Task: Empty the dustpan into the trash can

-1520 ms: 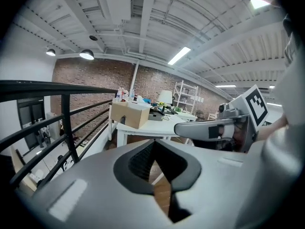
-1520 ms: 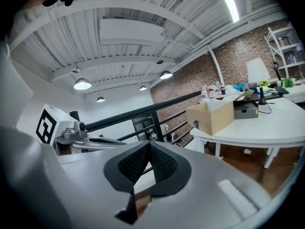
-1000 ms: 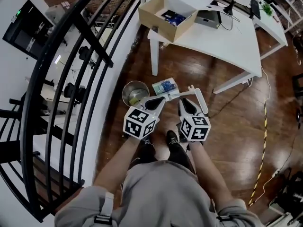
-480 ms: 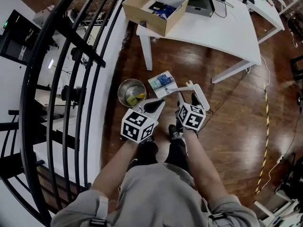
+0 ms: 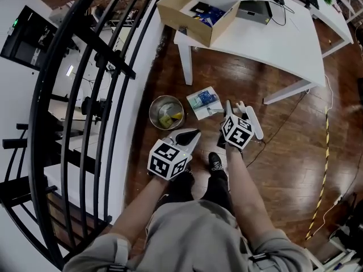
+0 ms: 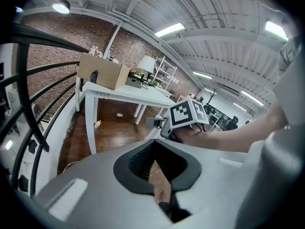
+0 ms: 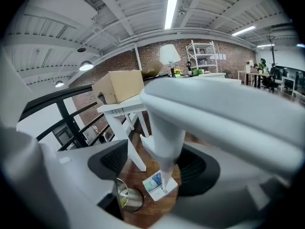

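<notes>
A round metal trash can (image 5: 166, 112) stands open on the wood floor by the railing, with yellowish bits inside; it also shows in the right gripper view (image 7: 129, 199). My right gripper (image 5: 229, 118) reaches ahead of my feet, to the right of the can. Its jaws (image 7: 157, 168) are opening, and the white dustpan's long handle (image 7: 209, 109) runs between the pads, with a clear gap on the left side. That white dustpan (image 5: 254, 123) shows beside the marker cube. My left gripper (image 5: 191, 134) hangs nearer my legs, shut and holding nothing (image 6: 155, 163).
A blue and white packet (image 5: 205, 102) lies on the floor between the can and the right gripper. A white table (image 5: 272, 44) with a cardboard box (image 5: 198, 10) stands ahead. Black railing (image 5: 85, 95) runs along the left. A striped cable (image 5: 323, 169) crosses the floor at right.
My right gripper has moved forward and down, away from the left one, with the white dustpan still at its jaws. The left gripper has sunk a little.
</notes>
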A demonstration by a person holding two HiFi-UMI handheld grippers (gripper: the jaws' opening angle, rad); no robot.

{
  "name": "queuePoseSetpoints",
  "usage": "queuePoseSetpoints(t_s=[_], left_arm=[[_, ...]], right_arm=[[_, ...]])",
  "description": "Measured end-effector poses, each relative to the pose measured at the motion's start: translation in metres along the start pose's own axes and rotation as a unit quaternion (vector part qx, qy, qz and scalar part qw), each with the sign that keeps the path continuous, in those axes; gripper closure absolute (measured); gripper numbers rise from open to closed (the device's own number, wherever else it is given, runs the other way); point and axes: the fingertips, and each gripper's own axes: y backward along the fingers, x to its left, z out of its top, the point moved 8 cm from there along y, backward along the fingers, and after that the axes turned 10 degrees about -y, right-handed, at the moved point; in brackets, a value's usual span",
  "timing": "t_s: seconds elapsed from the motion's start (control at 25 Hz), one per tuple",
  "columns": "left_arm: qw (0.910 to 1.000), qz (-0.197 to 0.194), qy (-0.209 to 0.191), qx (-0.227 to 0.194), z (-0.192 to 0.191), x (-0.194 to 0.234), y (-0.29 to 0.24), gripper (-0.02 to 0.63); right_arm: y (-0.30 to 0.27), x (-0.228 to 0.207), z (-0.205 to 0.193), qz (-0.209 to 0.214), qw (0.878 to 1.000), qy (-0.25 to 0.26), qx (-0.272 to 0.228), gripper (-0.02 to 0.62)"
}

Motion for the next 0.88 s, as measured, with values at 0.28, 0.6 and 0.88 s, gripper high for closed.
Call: queuePoseSetpoints(t_s=[0.28,0.6,0.88], left_arm=[[0.9999,-0.001,0.011,0.008,-0.004,-0.001,-0.002,0.600],[0.9997,0.016,0.015,0.010,-0.001,0.007,-0.003,0.600],[0.9989,0.044,0.016,0.007,0.002,0.011,0.008,0.600]], right_arm=[[-0.006,-0.010,0.013,-0.028,0.999,0.017,-0.017,0.413],[0.005,-0.016,0.036,0.014,0.997,0.056,-0.050,0.419],[0.045,-0.018,0.077,0.073,0.989,0.095,-0.083,0.422]])
